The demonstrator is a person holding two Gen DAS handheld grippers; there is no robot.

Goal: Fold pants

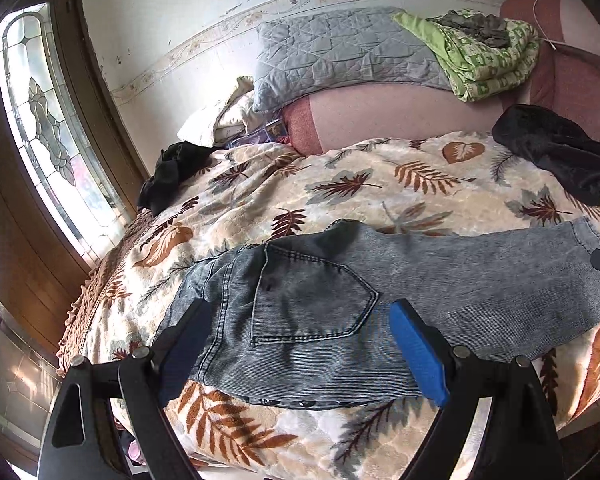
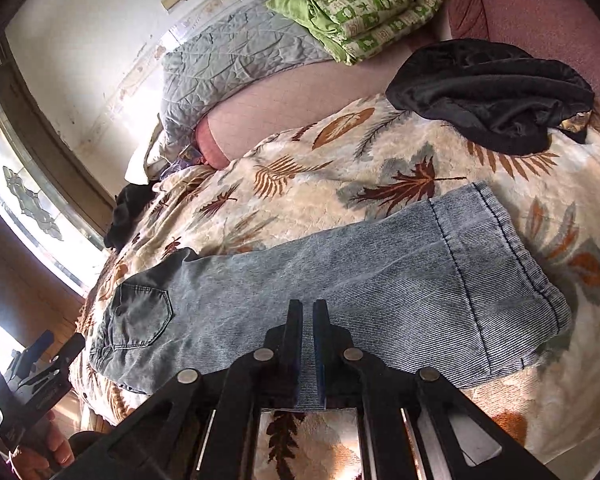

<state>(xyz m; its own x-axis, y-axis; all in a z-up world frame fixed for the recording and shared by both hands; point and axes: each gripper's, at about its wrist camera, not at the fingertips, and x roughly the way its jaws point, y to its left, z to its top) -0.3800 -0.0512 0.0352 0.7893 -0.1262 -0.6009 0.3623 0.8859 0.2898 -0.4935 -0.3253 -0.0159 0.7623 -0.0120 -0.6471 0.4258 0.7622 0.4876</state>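
A pair of washed grey ribbed denim pants [image 1: 380,304] is lying flat across the near part of a bed, already doubled leg on leg, with the stitched back pocket [image 1: 312,300] facing up at the waistband end and the hemmed cuffs [image 2: 512,276] lying at the other end. It is resting on a cream plush blanket printed with rust and grey leaves [image 1: 360,184].

The left gripper [image 1: 300,344], black with blue pads, is hovering over the waistband end with its jaws standing wide apart, one finger on either side of the pocket and holding nothing. The right gripper [image 2: 307,320] is sitting over the near edge of the leg, about midway along it, with its jaws drawn almost together and a fold of the grey fabric pinched between them.

Farther back, a crumpled black garment [image 2: 496,92] is lying on the blanket near the cuffs, and another dark bundle [image 1: 172,172] is sitting at the bed's far edge by the window. A grey quilted pillow [image 1: 340,52] and a folded green patterned quilt [image 1: 488,56] are resting on a pink headboard cushion [image 1: 400,112] against the wall.
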